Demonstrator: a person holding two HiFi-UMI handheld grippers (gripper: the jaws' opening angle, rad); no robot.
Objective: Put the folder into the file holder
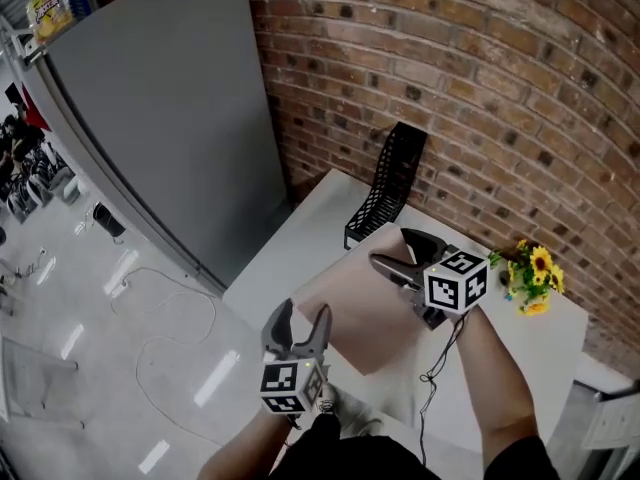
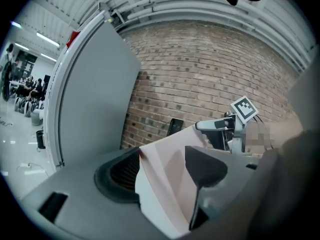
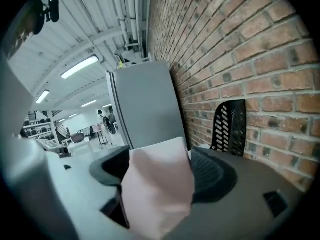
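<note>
A pale pink folder [image 1: 355,313] lies slanted over the near part of the white table [image 1: 300,238]. The black mesh file holder [image 1: 392,178] stands upright at the table's far edge by the brick wall, beyond the folder. My right gripper [image 1: 390,248] is at the folder's far edge with its jaws wide apart, open; in the right gripper view a corner of the folder [image 3: 157,184] lies between them and the holder [image 3: 230,126] is ahead on the right. My left gripper [image 1: 302,310] is at the folder's near-left edge. The folder [image 2: 165,179] fills its spread jaws; whether they press on it is unclear.
A bunch of yellow sunflowers [image 1: 530,273] stands on the table to the right of my right gripper. A tall grey panel [image 1: 170,118] rises left of the table, and the brick wall [image 1: 480,88] runs behind it. A cable [image 1: 435,378] hangs from the right gripper.
</note>
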